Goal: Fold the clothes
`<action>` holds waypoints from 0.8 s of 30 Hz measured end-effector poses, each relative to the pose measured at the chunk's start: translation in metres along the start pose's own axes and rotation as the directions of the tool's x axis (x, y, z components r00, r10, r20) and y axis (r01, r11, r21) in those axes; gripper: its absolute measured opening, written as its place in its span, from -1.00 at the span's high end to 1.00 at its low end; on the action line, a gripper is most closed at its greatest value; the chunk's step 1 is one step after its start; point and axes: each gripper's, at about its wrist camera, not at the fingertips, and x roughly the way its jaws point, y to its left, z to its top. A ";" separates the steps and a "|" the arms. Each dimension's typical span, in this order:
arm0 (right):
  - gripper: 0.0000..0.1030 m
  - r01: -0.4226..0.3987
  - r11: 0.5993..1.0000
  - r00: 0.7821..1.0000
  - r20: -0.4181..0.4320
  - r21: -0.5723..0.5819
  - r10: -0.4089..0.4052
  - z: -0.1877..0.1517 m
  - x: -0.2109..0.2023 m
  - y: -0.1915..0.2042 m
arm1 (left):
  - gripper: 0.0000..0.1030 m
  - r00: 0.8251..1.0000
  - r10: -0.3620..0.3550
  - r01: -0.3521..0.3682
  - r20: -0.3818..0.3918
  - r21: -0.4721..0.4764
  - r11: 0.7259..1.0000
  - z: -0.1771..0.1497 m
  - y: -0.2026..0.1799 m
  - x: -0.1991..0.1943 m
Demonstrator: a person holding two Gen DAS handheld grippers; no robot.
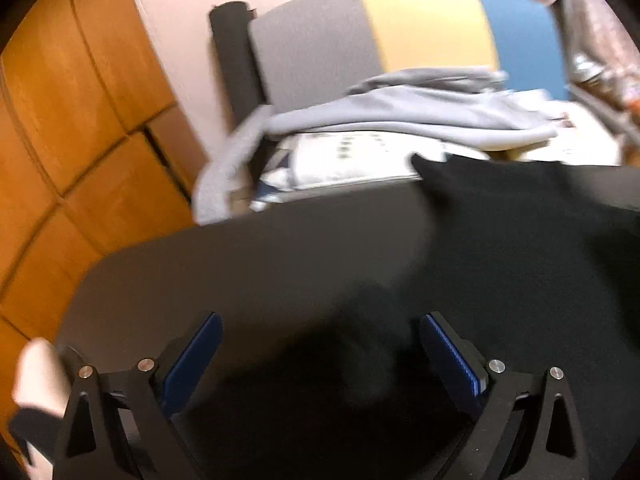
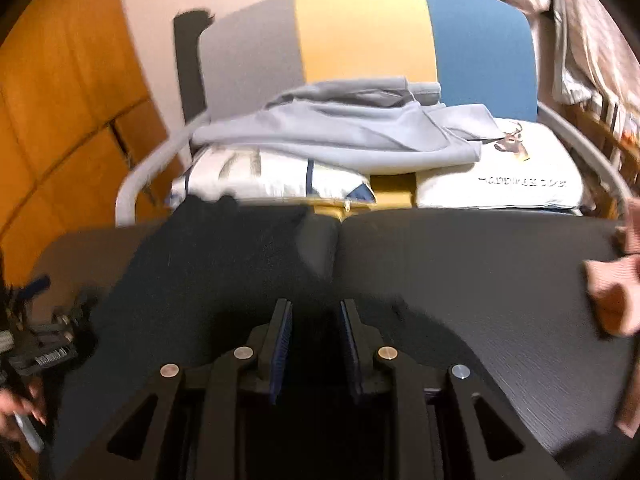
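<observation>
While both of my grippers hang tilted down over the dark grey tabletop (image 2: 480, 264), I take that table as my landmark. My left gripper (image 1: 320, 356) has its blue-padded fingers (image 1: 192, 360) spread wide, with nothing pinched; only a fold of the black fabric garment (image 1: 520, 248) lies on the table below the gap. That garment sprawls across the table, one corner reaching its far edge. My right gripper (image 2: 314, 344) has its jaws partly closed with a narrow gap. Black cloth sits under them, but I cannot tell whether the pads pinch it. A salmon-pink knitted piece (image 2: 612, 292) lies at the table's right edge. Beyond the table's far edge stands a chair with a grey, yellow and blue striped backrest (image 2: 360, 28). On its seat rest white printed cushions (image 2: 520, 176), and over them a pale grey-blue crumpled garment (image 2: 340, 128). Left of the table is a floor of orange-brown wood (image 1: 60, 120).
</observation>
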 end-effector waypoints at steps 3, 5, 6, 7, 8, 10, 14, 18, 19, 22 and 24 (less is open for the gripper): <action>0.52 -0.001 0.999 0.997 -0.081 -0.038 -0.002 -0.026 -0.007 -0.002 | -0.96 0.999 -0.017 0.020 -0.039 0.059 0.998 -0.027 -0.025 -0.010; 0.53 0.046 0.995 0.996 -0.065 -0.094 -0.052 -0.037 -0.010 -0.001 | -0.97 1.000 0.025 -0.025 0.000 0.085 0.996 -0.035 -0.035 -0.013; 0.54 0.077 0.989 0.995 -0.048 -0.124 -0.083 -0.039 -0.008 0.000 | -0.98 0.999 0.045 -0.047 0.021 0.095 0.994 -0.036 -0.038 -0.015; 0.55 0.109 0.982 0.993 -0.029 -0.153 -0.115 -0.040 -0.005 0.001 | -1.00 0.999 0.047 -0.049 0.021 0.099 0.994 -0.034 -0.040 -0.012; 0.54 0.138 0.975 0.990 -0.011 -0.173 -0.142 -0.040 -0.002 0.002 | -1.00 0.999 0.039 -0.040 0.020 0.091 0.995 -0.031 -0.040 -0.008; 0.54 0.176 0.970 0.984 -0.001 -0.169 -0.179 -0.033 0.005 0.000 | -1.00 1.000 0.011 -0.011 0.005 0.062 0.998 -0.025 -0.036 0.000; 0.54 0.216 0.961 0.975 -0.012 -0.172 -0.221 -0.024 0.010 0.003 | -1.00 0.995 -0.084 0.081 -0.054 -0.060 0.995 -0.017 -0.014 0.011; 0.50 0.205 0.966 0.979 0.018 -0.155 -0.205 -0.028 -0.020 0.028 | -0.99 0.997 -0.064 0.051 -0.053 -0.215 0.975 -0.036 0.035 -0.011; 0.50 0.160 0.974 0.987 0.045 -0.158 -0.155 -0.033 -0.032 0.039 | -0.99 0.997 -0.066 0.052 -0.044 -0.255 0.966 -0.043 0.051 -0.018; 0.50 0.091 0.977 0.996 0.037 -0.195 -0.085 -0.054 -0.042 0.073 | -0.99 0.999 0.015 -0.025 -0.029 -0.390 0.921 -0.069 0.113 -0.044; 0.50 0.087 0.972 0.996 0.013 -0.220 -0.086 -0.069 -0.033 0.088 | -0.99 0.997 0.079 -0.078 -0.018 -0.456 0.887 -0.084 0.150 -0.060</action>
